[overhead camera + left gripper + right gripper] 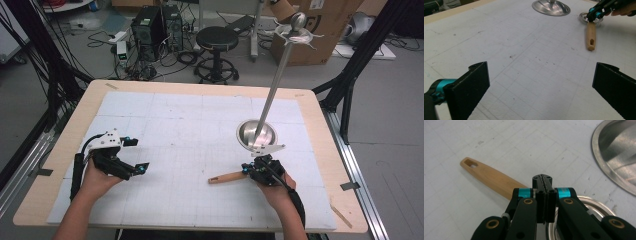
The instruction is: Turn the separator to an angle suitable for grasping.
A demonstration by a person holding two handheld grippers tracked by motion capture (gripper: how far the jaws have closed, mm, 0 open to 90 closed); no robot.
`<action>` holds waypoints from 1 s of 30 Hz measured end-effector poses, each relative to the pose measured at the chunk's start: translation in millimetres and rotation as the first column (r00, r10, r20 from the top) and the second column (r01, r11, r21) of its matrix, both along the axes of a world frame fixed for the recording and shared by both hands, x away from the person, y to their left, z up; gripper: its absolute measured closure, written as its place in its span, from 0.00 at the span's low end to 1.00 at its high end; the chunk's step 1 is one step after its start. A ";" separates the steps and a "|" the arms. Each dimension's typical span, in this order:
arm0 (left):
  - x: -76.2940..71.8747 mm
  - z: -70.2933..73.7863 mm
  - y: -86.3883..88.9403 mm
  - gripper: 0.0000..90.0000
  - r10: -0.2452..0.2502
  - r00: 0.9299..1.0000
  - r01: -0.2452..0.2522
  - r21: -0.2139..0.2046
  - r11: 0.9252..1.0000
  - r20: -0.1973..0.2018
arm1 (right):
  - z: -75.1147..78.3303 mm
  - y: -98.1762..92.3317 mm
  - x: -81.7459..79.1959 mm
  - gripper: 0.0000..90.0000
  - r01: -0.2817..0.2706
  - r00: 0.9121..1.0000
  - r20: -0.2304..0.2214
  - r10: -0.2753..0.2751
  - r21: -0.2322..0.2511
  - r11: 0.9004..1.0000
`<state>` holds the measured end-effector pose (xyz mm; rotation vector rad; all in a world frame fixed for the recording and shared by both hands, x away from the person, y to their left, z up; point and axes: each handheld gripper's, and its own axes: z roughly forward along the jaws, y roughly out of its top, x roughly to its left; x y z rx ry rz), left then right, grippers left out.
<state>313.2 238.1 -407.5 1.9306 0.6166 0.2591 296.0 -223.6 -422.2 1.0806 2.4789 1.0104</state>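
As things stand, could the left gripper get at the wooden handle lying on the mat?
Probably yes: the left gripper is open, the mat between it and the wooden handle lies bare, though the right gripper sits at its far end.

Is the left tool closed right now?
No, in the left gripper view the left tool stands wide open, its two black jaws far apart over bare gridded mat with nothing between them.

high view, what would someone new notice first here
The tall metal stand, a pole rising from a shiny round base on the right half of the white mat, draws the eye first. Just in front of it lies a wooden-handled tool, with the right gripper shut and held over its metal end. The left gripper is wide open over bare mat on the left.
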 end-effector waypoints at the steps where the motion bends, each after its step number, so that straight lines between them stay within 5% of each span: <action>1: 0.2 0.0 0.2 0.02 -0.002 1.000 0.002 0.000 1.000 0.000 | 2.0 1.1 -1.4 1.00 -0.005 1.000 -0.001 0.005 0.009 1.000; 9: 0.1 -0.2 -0.1 0.02 0.000 1.000 0.000 0.000 1.000 -0.001 | 8.2 29.2 -13.0 1.00 -0.166 0.986 0.023 0.165 0.068 0.984; 23: -0.2 0.5 1.1 0.02 0.003 1.000 -0.003 -0.003 1.000 0.001 | -8.9 73.1 -22.7 1.00 -0.309 0.951 -0.027 0.308 -0.013 0.951; 30: 0.0 0.0 0.5 0.02 0.004 1.000 -0.004 0.003 1.000 -0.001 | -13.5 90.8 -10.9 1.00 -0.269 0.963 -0.025 0.268 -0.064 0.961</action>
